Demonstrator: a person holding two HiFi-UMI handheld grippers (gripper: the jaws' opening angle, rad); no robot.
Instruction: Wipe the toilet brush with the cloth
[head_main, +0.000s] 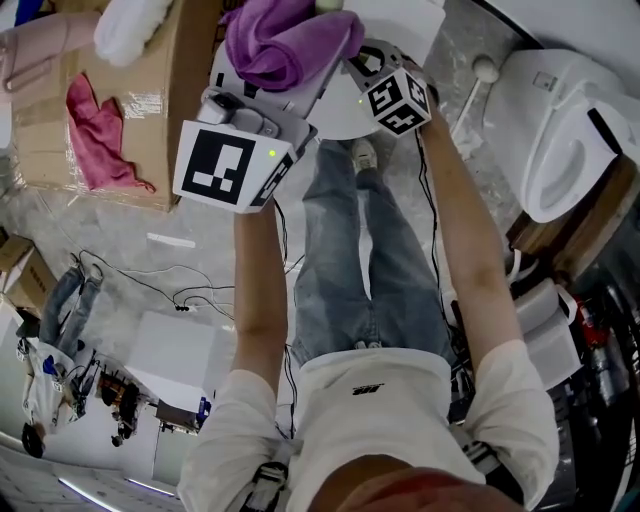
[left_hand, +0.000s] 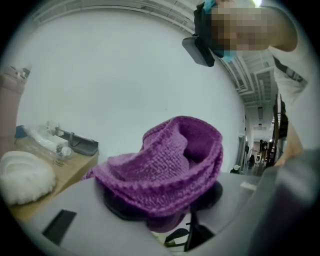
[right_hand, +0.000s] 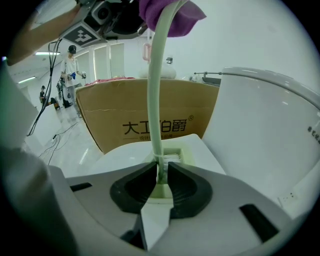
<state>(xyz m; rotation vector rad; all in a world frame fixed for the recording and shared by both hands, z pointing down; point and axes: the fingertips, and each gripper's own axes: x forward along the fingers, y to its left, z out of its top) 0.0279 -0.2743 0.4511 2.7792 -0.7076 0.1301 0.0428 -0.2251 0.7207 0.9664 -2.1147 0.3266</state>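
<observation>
Right gripper (right_hand: 161, 172) is clamped low on the pale green toilet brush (right_hand: 156, 100) shaft. Left gripper (left_hand: 165, 200) stands wide, with the purple cloth (left_hand: 170, 160) bunched between its pads at the shaft's top. Behind, a cardboard box (right_hand: 115, 115) reads "大工伯爵".

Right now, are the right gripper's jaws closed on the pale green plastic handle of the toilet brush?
Yes: the jaws of the right gripper press both sides of the pale green toilet brush handle.

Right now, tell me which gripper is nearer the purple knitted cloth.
Left. The purple knitted cloth drapes over the left gripper; the right gripper clamps the pale green toilet brush handle, apart from the cloth.
</observation>
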